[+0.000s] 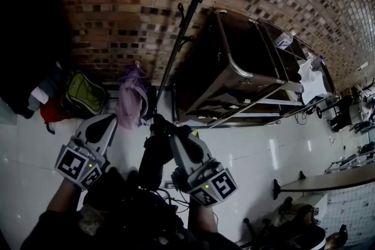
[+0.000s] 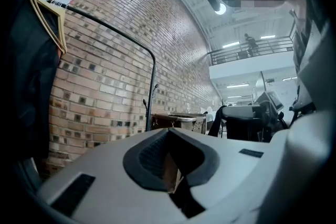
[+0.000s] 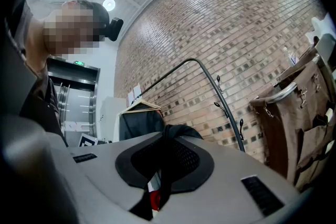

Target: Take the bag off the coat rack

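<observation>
- My right gripper (image 3: 168, 136) has its fingers pressed together on the dark strap (image 3: 177, 131) of the bag (image 1: 153, 155). The strap bunches up out of the top of the pinch.
- My left gripper (image 2: 168, 139) has its fingers closed too, with nothing between them. It sits just left of the bag and does not touch it.
- The bag is a dark mass between my two grippers, close to the near end of the coat rack (image 1: 181, 26) pole and close to my body.
- I judge this to be the lift-off step. It is too dark to tell whether the strap is caught on a hook.
- Next I should keep the pinch firm, raise the strap clear of any hook and draw it toward me, away from the pole. My left gripper is free to steady the bag's body.
- The bag seems to hang strap-end far and body near, so its long axis runs from the pinch back toward me.
</observation>
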Demonstrator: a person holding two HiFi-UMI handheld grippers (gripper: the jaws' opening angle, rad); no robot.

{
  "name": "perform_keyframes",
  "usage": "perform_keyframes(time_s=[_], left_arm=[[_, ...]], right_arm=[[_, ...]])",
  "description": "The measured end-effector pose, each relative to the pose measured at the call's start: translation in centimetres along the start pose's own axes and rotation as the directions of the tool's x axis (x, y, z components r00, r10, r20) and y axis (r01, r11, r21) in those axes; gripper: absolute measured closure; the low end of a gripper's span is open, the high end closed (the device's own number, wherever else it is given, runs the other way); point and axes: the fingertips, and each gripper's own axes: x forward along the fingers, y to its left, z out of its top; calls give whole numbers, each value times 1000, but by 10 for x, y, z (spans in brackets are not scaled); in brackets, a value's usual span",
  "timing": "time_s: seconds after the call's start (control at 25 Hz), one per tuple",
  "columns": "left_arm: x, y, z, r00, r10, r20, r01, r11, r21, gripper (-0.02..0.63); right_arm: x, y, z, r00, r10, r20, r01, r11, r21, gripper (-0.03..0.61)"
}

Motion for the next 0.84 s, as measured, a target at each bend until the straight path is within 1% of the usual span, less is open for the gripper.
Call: perform_keyframes(time_s=[0.44, 0.56, 0.84], left_arm=[[-17, 29, 11, 1000, 1, 10, -1, 1000, -14, 580], [-20, 39, 13, 1000, 6, 15, -6, 1000, -11, 580], [-24, 54, 22, 1000, -1, 19, 2, 1000, -15, 580]], right_arm=[[29, 8, -9, 999, -43, -7, 43, 999, -7, 541], [39, 17, -10, 1000, -26, -18, 26, 1000, -6, 541], [58, 35, -10, 1000, -14, -25, 14, 1000, -14, 541]])
